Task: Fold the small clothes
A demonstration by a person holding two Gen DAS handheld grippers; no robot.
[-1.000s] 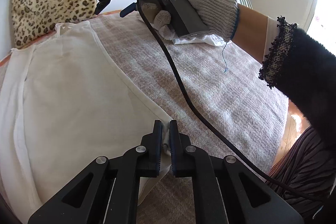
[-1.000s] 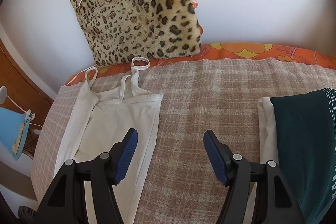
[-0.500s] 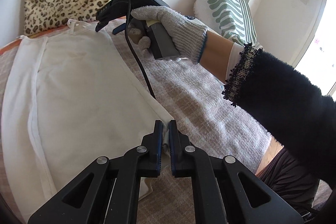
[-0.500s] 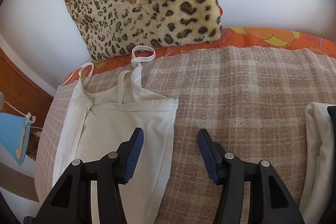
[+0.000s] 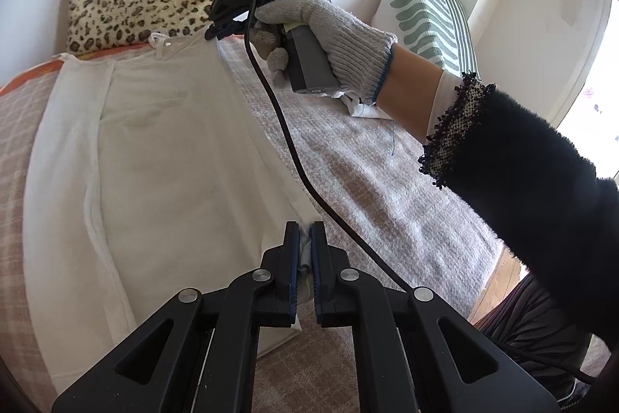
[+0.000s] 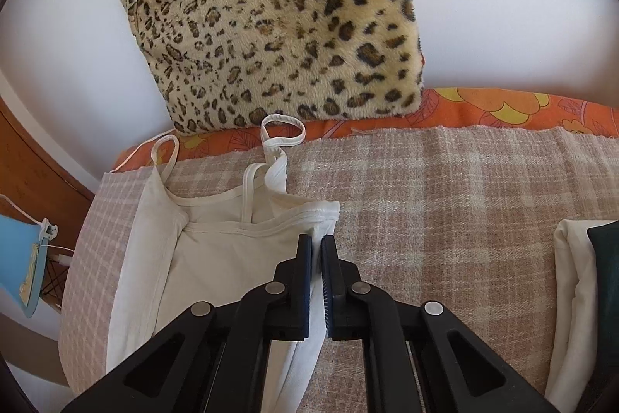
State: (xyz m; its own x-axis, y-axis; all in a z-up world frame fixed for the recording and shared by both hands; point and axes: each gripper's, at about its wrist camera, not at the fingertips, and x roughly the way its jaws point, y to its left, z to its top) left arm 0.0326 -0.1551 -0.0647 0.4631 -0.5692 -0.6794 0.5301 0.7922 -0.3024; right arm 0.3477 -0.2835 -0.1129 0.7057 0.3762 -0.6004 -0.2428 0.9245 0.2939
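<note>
A white camisole (image 5: 162, 157) with thin straps lies flat on a plaid blanket (image 5: 387, 188), its left side folded inward. My left gripper (image 5: 304, 231) is shut on the camisole's bottom right corner. My right gripper (image 6: 316, 242) is shut on the camisole (image 6: 232, 258) at its top right corner, just under the strap edge. In the left wrist view the right gripper (image 5: 216, 29) shows at the far top corner of the garment, held by a gloved hand (image 5: 329, 29). The straps (image 6: 280, 134) reach onto the orange sheet.
A leopard-print cushion (image 6: 278, 26) leans on the wall behind the garment. A green striped pillow (image 5: 425, 14) stands at the right. Folded white and dark green clothes (image 6: 580, 297) lie at the right edge. A blue lamp (image 6: 19, 258) stands beyond the bed's left side.
My right gripper moved forward to the camisole's top right corner and closed on it. My left gripper stayed shut on the bottom corner.
</note>
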